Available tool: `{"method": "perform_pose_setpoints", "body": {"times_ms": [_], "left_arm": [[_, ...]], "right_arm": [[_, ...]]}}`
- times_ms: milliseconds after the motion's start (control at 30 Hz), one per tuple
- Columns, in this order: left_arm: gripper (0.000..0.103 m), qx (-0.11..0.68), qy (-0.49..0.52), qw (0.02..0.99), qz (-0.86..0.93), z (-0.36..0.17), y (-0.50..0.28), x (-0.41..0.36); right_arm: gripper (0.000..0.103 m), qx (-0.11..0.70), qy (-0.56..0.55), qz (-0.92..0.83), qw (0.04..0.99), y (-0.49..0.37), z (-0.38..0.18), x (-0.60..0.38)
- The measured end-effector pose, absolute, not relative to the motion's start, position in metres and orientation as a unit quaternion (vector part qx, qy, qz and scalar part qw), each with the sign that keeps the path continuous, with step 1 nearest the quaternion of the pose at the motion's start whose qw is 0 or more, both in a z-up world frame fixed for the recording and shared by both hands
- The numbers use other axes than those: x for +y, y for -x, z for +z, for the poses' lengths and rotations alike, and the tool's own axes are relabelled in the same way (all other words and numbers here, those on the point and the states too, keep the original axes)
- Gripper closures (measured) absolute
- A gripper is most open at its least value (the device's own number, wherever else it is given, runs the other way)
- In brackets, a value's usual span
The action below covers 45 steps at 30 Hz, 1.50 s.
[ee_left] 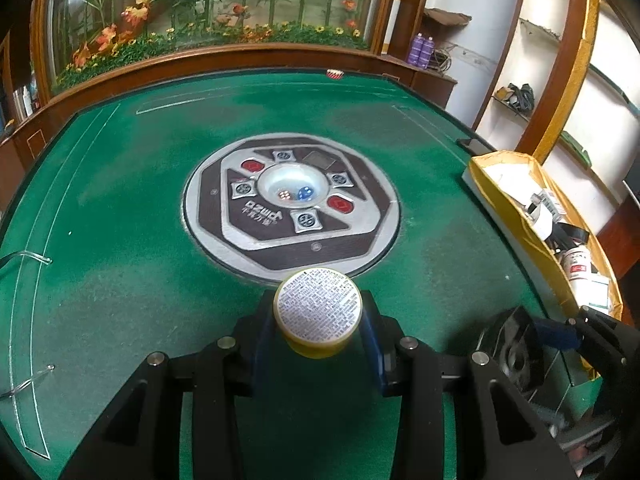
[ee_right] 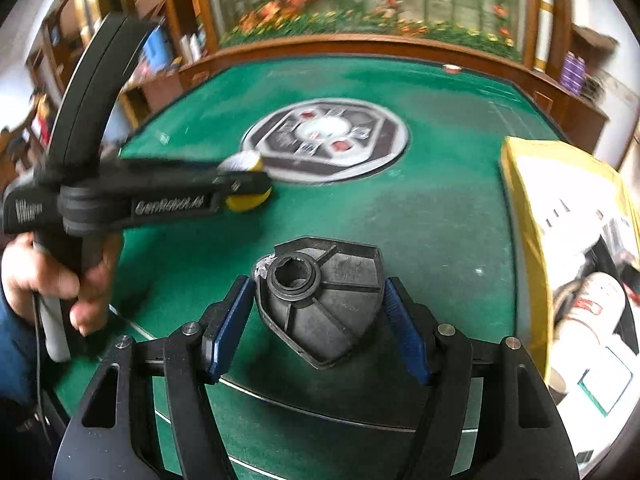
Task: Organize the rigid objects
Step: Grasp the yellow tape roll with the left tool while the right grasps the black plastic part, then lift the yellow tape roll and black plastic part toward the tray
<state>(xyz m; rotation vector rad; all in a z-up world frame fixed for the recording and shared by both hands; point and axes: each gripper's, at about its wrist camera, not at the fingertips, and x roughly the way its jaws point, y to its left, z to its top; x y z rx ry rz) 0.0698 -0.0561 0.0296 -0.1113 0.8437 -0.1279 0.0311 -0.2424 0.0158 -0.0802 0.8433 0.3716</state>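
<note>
Holding two pieces at once — left hand-held gripper (ee_left: 318, 326) clamped on yellow round jar (ee_left: 318, 312), right hand-held gripper (ee_right: 320, 320) clenched around black plastic part (ee_right: 320, 300), both above green surface (ee_left: 120, 220). Yellow box (ee_right: 532, 240) at right already partly filled — both held pieces not yet stowed.

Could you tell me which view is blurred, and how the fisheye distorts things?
Left wrist view: sharp on the jar, though the table edge bows. Right wrist view: motion blur smears the left tool and background; the black part is sharp.
</note>
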Motion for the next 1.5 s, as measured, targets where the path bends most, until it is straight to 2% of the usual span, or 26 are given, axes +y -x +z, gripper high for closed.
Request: {"method": "perform_pose_setpoints", "body": {"times_ms": [1500], "left_arm": [[0.063,0.37,0.043,0.922,-0.103,0.052,-0.051,-0.109]], "right_arm": [[0.036,0.354,-0.059,0.121,0.926,-0.014,0.055,-0.297]]}}
